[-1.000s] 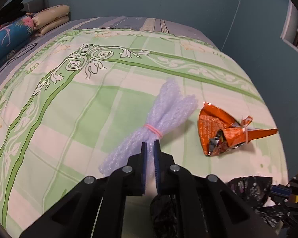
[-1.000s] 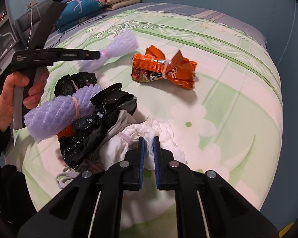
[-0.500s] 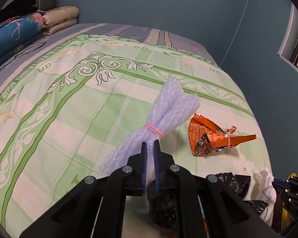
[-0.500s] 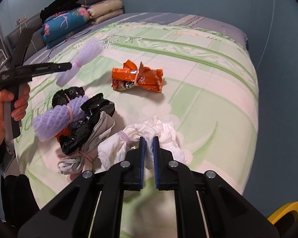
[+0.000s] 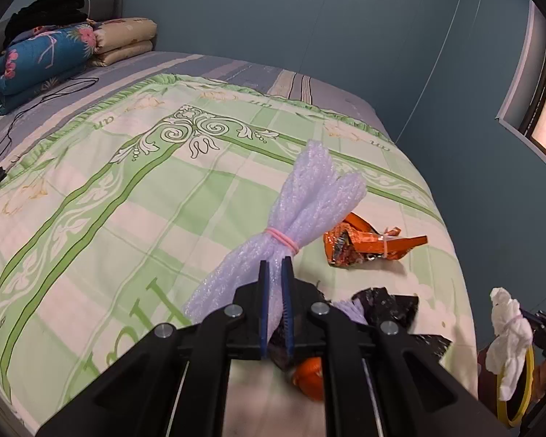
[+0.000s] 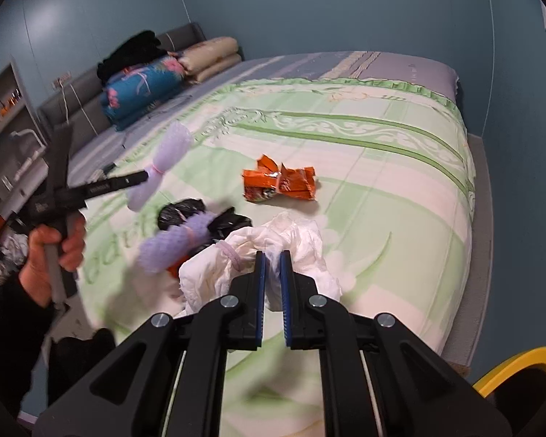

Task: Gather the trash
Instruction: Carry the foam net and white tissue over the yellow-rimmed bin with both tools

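My left gripper point(image 5: 275, 266) is shut on a lilac foam-net bundle point(image 5: 309, 196) tied with a pink band, held above the bed; the same foam-net bundle point(image 6: 163, 160) shows at the left of the right wrist view. My right gripper point(image 6: 273, 256) is shut on a white crumpled paper bundle point(image 6: 295, 240), lifted off the bed; this white bundle point(image 5: 507, 331) hangs at the right edge of the left wrist view. An orange snack wrapper point(image 6: 278, 184) point(image 5: 367, 244) lies on the green patterned blanket point(image 6: 382, 189). A pile of black bags and a second lilac net point(image 6: 185, 233) sits near the bed's foot.
Folded quilts and pillows point(image 5: 54, 54) are stacked at the head of the bed. A black cable point(image 5: 36, 98) trails over the sheet. A yellow-rimmed bin point(image 6: 520, 386) stands beside the bed at lower right. A shelf point(image 6: 7, 116) is at the far left.
Both grippers have risen and drawn back from the bed with their bundles. The white paper bundle has come off the blanket, and the foam net hangs higher above it.
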`<action>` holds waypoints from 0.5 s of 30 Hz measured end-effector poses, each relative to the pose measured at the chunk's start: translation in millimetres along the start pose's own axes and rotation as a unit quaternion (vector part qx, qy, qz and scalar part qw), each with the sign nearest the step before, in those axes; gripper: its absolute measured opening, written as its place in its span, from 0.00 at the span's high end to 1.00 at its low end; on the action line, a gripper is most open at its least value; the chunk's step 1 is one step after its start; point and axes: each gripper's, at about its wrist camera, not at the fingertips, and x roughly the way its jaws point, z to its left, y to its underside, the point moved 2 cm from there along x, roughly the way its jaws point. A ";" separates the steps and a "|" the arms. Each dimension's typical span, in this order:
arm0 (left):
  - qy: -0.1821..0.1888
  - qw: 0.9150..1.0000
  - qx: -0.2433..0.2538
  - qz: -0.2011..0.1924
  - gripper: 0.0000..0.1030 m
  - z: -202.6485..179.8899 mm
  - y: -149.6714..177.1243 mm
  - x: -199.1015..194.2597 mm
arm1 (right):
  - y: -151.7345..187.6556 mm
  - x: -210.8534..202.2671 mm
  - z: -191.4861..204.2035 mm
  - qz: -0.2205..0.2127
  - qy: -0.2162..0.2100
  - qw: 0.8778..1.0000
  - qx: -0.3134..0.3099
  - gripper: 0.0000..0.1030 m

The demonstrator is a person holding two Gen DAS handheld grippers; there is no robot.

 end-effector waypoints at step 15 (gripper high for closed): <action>0.023 0.998 0.008 -0.052 0.94 -40.9 10.2 -73.8 | -1.4 -85.1 7.5 -0.070 -0.027 0.997 -0.004 0.93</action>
